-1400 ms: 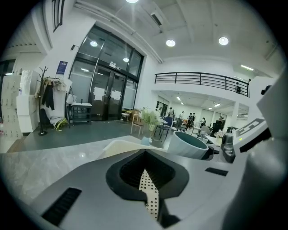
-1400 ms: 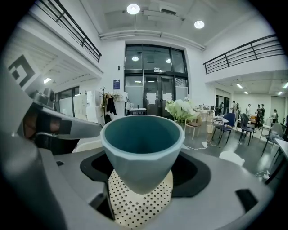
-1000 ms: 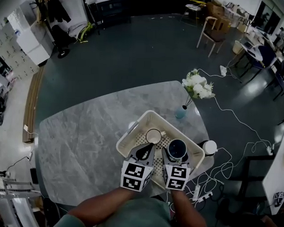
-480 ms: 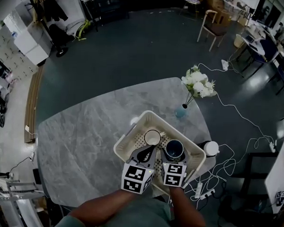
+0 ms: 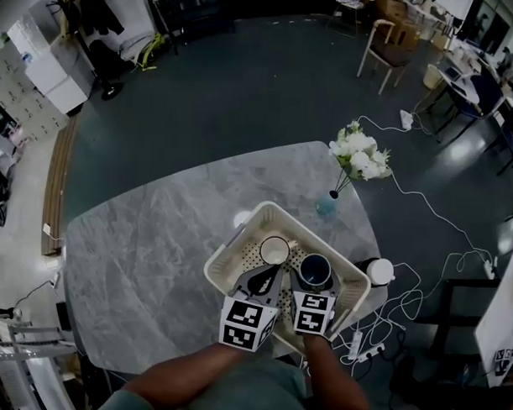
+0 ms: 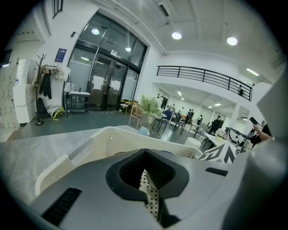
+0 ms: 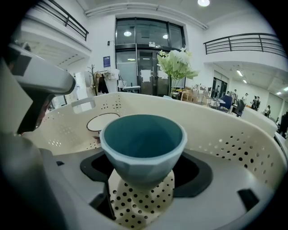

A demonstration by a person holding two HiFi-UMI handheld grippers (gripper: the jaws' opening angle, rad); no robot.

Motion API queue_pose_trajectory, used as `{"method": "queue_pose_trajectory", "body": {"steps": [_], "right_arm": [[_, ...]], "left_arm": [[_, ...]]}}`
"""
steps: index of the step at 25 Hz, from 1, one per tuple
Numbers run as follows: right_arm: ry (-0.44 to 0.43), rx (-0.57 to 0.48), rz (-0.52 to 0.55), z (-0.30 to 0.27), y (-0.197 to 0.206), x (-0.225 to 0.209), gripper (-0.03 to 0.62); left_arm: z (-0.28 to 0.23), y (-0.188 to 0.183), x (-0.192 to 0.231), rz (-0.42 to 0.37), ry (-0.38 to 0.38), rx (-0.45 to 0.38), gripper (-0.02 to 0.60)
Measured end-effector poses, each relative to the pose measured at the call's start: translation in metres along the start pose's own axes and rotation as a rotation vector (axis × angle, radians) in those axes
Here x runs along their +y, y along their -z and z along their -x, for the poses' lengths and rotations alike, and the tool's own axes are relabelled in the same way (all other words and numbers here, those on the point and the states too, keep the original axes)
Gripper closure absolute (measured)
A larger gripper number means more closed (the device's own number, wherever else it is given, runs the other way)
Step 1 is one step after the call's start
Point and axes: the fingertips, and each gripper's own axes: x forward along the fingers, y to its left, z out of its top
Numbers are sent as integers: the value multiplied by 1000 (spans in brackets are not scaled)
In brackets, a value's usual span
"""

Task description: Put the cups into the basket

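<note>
Looking down in the head view, the right gripper (image 5: 314, 285) reaches into the basket (image 5: 312, 237) with the blue cup (image 5: 315, 270) at its tips. The white cup (image 5: 274, 250) stands on the basket floor just ahead and to that gripper's left. The left gripper (image 5: 262, 277) sits alongside.

In the left gripper view, the jaws are drawn to a narrow slit. Only perforated floor shows through, and nothing is held.

In the right gripper view, the jaws clasp the blue cup low on its tapered foot, upright, with floor showing beneath.

This looks like the set-down. It is best done by lowering straight until the foot sits flat, clear of the white cup, then opening gently so nothing tips.
</note>
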Motion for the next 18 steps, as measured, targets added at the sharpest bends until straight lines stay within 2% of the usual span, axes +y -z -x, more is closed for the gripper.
{"method": "queue_pose_trajectory", "body": {"steps": [18], "right_arm": [[-18, 166, -96, 14, 22, 1, 223]], "left_arm": [[24, -11, -9, -17, 9, -50, 574]]}}
